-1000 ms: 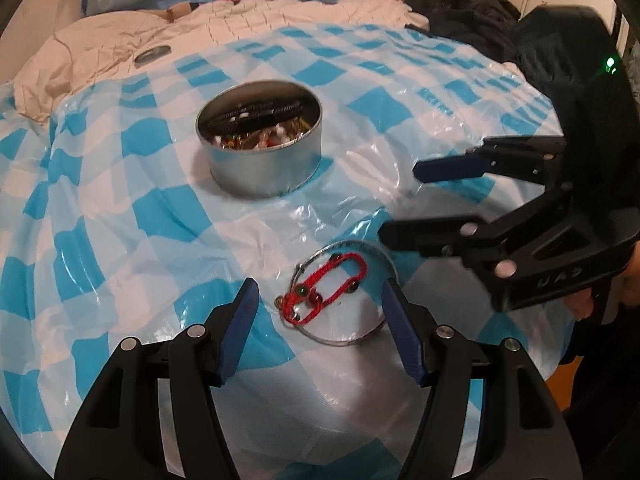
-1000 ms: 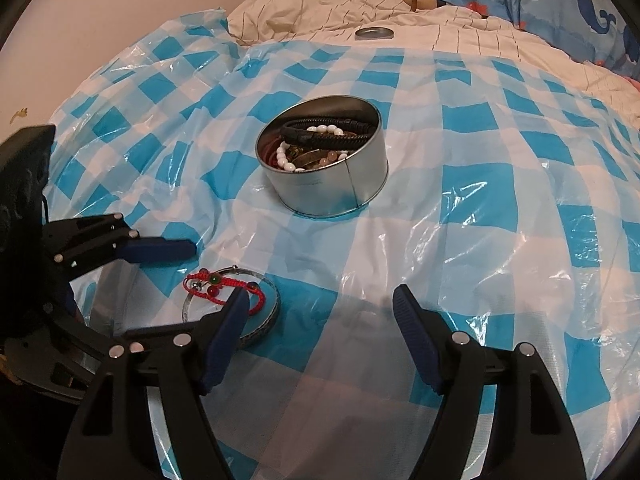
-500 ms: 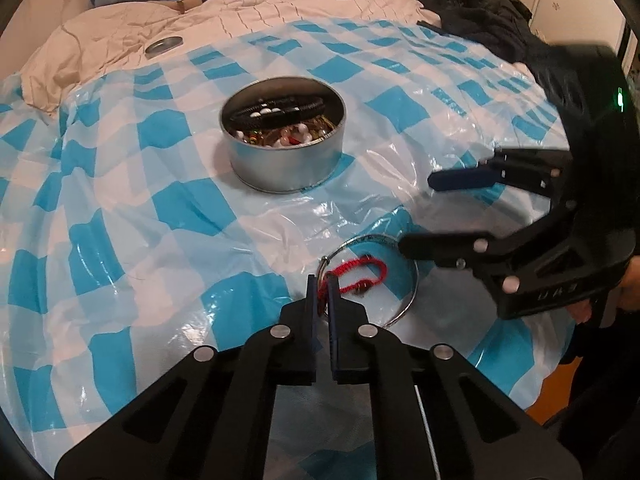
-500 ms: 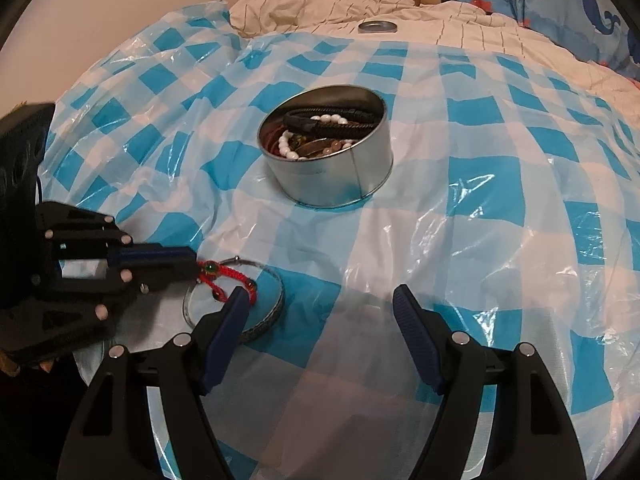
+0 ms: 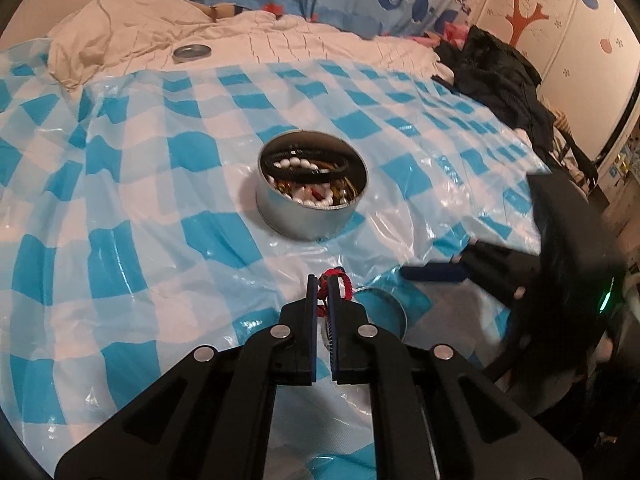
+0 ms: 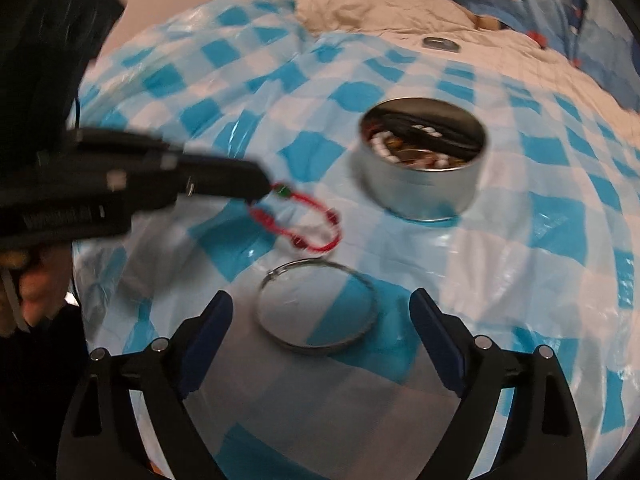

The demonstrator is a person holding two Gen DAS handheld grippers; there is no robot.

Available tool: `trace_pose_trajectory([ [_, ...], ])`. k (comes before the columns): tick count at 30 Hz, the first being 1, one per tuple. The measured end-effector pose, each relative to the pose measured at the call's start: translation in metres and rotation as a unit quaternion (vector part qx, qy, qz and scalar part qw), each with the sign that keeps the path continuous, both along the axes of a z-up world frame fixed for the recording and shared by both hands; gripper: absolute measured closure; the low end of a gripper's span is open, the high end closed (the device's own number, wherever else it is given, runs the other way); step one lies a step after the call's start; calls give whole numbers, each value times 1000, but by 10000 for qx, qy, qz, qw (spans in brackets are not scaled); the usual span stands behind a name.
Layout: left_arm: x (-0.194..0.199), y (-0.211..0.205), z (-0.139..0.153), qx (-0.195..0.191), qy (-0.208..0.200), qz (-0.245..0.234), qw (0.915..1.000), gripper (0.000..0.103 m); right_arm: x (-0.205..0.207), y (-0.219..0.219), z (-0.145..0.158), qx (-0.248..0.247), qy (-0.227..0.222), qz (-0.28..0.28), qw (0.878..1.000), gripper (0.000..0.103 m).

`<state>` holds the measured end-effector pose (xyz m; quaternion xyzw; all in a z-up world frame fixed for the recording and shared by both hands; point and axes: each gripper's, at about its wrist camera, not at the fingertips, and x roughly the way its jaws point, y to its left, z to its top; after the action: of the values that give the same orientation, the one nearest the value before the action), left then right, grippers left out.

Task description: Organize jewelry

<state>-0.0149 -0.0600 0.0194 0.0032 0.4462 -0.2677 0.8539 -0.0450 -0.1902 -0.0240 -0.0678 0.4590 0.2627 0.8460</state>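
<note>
Half a second back, red cord bracelet (image 6: 298, 220) pinched down on the clear lid (image 6: 318, 308); now lifted clear of it, dangling above the checked plastic sheet (image 5: 132, 184), between lid and tin. A second back, left gripper (image 5: 323, 280) spread wide around the bracelet; now clamped narrow on the red cord, blue pads nearly touching, cord looping out past the tips. Right gripper (image 6: 320, 344) wide apart as before, holding nothing, now hovering directly over the lid instead of off to its side. Lid left flat on the sheet. Round metal tin (image 5: 310, 188) unmoved at mid-sheet, lidless.

Count: two grippers. One red bracelet in the air, strung with a few dark beads, one green near the pinch. One clear lid with a metal rim. One tin, inside it a tangle of pieces: a white bead strand, a black band, gold-toned bits, exact number too jumbled to tell. One small metal disc (image 5: 191, 53) on the cream bedding (image 5: 280, 40) beyond the sheet. One dark heap of clothing (image 5: 500, 76) at the far right.
</note>
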Motion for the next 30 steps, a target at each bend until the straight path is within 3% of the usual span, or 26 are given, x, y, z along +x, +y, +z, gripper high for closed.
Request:
trace_pose_trajectory([
  [4, 0, 4, 5, -50, -43, 29, 10000, 99, 3, 6, -11, -2, 128, -46, 9999, 17],
  [6, 0, 6, 7, -66, -61, 47, 9999, 99, 4, 4, -11, 61, 160, -38, 9998, 25],
  [7, 0, 6, 8, -75, -69, 57, 9999, 99, 4, 3, -11, 92, 163, -18, 9998, 35],
  [30, 13, 1, 25, -333, -226, 179, 9990, 99, 12, -30, 24, 206, -353, -507, 9979, 35],
])
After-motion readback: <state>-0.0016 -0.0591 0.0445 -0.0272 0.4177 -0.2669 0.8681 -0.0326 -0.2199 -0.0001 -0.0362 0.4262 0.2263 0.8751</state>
